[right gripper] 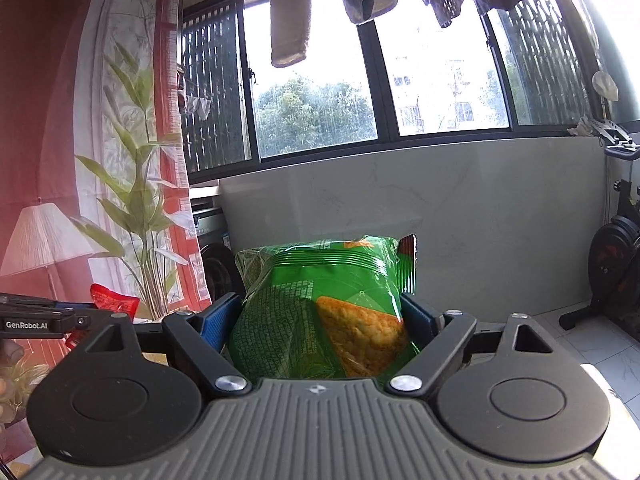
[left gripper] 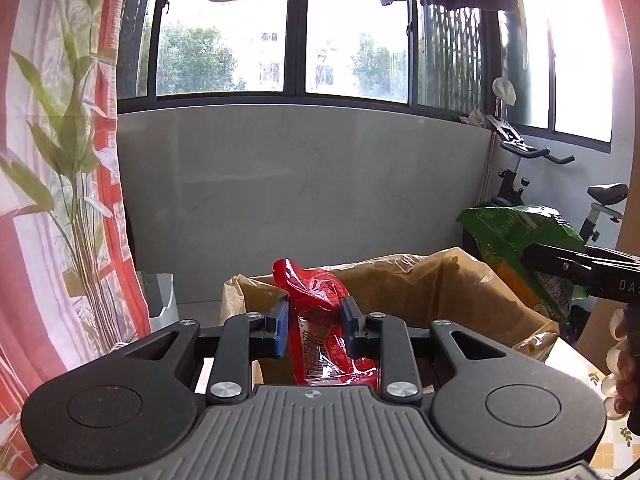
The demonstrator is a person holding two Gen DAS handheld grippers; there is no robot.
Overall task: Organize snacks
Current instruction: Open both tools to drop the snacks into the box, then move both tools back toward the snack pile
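The left gripper (left gripper: pixel 313 330) has its jaws drawn narrow and clamped on a red snack packet (left gripper: pixel 320 320), which stands upright between the blue pads with its crumpled top rising above them and its clear barcode end hanging toward the camera. Just behind and below the packet is a cardboard box (left gripper: pixel 460 280) lined with a clear plastic bag, its mouth open. The right gripper (right gripper: pixel 322 316) has its jaws spread wide and pressed against both sides of a puffy green snack bag (right gripper: pixel 320 300), held upright with a picture of a golden cracker on its front. In the left wrist view that green bag (left gripper: pixel 508 236) shows at the right edge, above the far right corner of the box, with the person's hand (left gripper: pixel 624 364) below it on the handle. In the right wrist view the red packet (right gripper: pixel 112 300) shows at the left edge, beside a flowered curtain (right gripper: pixel 132 160). Behind both stand a grey wall, a wide window (right gripper: pixel 316 80), hanging laundry (right gripper: pixel 290 16) and an exercise bike (left gripper: pixel 532 176).
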